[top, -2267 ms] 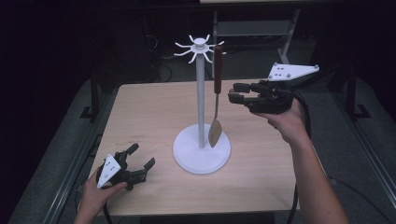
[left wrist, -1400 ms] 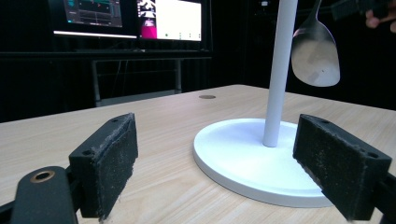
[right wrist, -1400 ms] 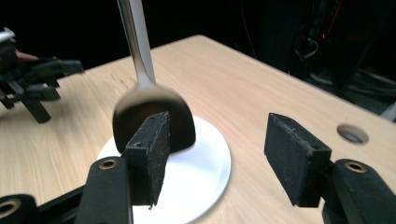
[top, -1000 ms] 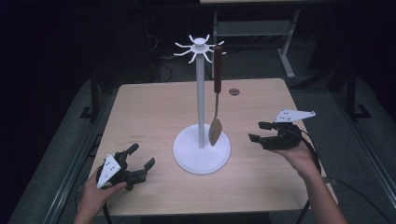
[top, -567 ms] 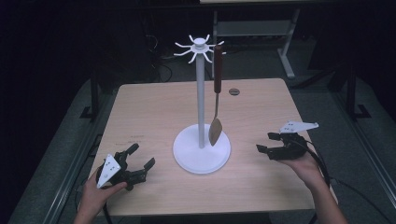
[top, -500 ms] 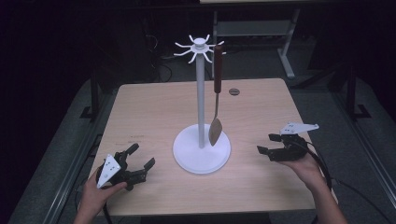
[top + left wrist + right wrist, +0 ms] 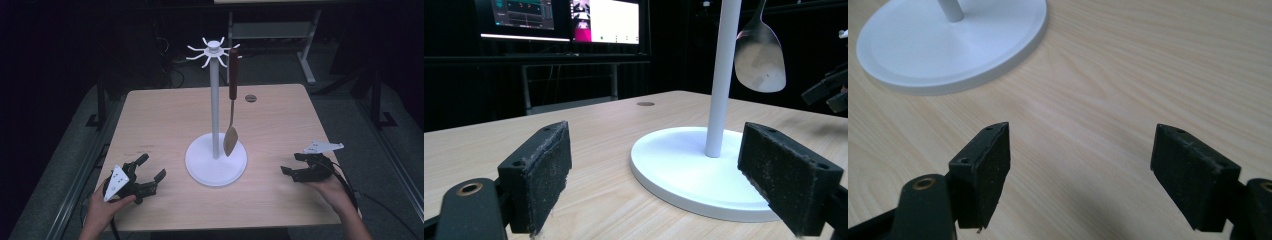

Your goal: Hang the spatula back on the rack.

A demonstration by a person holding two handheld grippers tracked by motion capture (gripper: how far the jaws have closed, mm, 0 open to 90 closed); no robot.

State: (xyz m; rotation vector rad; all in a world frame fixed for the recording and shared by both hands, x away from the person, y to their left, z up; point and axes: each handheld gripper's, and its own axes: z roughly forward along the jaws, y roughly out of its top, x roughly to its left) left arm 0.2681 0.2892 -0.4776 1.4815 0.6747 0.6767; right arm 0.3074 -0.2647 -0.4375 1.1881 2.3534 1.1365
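Wood bench: pale wood bench [image 7: 165,115] carried a white utensil stand [image 7: 215,150] about in the middle, round base flat on the top.
Spatula: brown-handled metal spatula [image 7: 231,107] hung from a hook at the crown of the stand, blade dangling just above the base and close to the pole, not touching it as far as I could tell.
Left gripper: left gripper [image 7: 146,176] sat low near the front left corner, jaws spread wide with nothing between them; its own view looked past the pads at the stand's base.
Right gripper: right gripper [image 7: 294,164] was low over the bench to the right of the base, jaws spread too and empty, bare wood between them in the right gripper view.
Risk, my guess: the spatula hung on one thin hook, so any knock to the pole or base could have swung it off.
Risk two: tall pole on a smallish base, so a sideways shove up high could have tipped the whole thing.
Risk three: the cable [image 7: 350,187] trailing off the right gripper could have snagged on the bench edge.
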